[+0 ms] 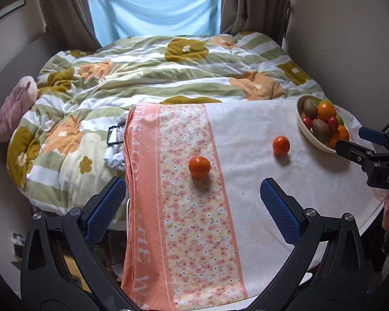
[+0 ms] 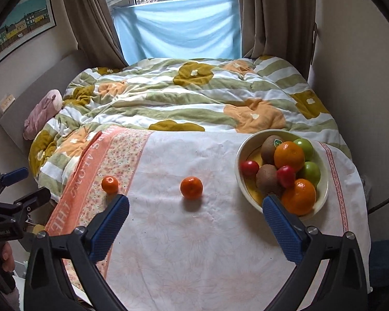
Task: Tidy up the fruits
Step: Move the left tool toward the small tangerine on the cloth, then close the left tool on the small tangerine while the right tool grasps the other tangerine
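Two small mandarins lie loose on a cloth-covered table. The left mandarin [image 1: 199,165] [image 2: 110,184] sits on the floral pink band. The right mandarin [image 1: 281,145] [image 2: 191,187] sits on the white part. A cream bowl [image 1: 302,127] [image 2: 240,181] at the right holds oranges, kiwis, green apples and small red fruits. My left gripper [image 1: 193,202] is open and empty, just short of the left mandarin; it also shows in the right wrist view [image 2: 26,184]. My right gripper [image 2: 195,217] is open and empty, just short of the right mandarin, beside the bowl; it also shows in the left wrist view [image 1: 355,140].
The table cloth [image 2: 194,246] hangs over the table's left edge. Behind the table is a bed with a green, white and orange flowered duvet [image 1: 155,77]. A pink cushion [image 1: 13,106] lies at its left. Curtains and a blue sheet cover the window behind.
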Tool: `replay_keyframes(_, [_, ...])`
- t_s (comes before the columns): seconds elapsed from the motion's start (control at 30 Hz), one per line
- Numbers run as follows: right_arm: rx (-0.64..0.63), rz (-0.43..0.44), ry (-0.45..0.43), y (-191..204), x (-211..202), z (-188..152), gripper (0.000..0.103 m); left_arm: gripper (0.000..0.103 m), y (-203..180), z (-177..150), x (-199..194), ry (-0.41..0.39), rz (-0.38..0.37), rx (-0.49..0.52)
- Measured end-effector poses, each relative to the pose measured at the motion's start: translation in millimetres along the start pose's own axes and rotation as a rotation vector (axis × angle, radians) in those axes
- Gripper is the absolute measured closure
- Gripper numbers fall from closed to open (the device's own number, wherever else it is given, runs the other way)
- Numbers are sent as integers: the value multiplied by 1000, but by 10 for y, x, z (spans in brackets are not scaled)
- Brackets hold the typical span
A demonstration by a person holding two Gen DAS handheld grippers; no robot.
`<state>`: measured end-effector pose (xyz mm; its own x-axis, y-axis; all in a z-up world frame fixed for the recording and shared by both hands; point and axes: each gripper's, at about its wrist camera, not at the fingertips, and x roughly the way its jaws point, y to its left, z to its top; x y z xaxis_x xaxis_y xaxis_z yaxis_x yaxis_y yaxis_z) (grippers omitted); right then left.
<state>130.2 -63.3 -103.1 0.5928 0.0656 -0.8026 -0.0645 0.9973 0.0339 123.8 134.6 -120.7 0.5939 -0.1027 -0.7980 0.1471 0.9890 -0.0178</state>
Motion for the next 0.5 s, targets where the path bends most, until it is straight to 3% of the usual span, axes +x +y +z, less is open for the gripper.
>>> replay_keyframes(0.13, [18,-9,37,98,264,-102,0,0,11,-78,338,33,-25,54])
replay_keyframes(0.5, [70,-20,83,123,858,-224,0,27,-28,-65,1131,75,-69,158])
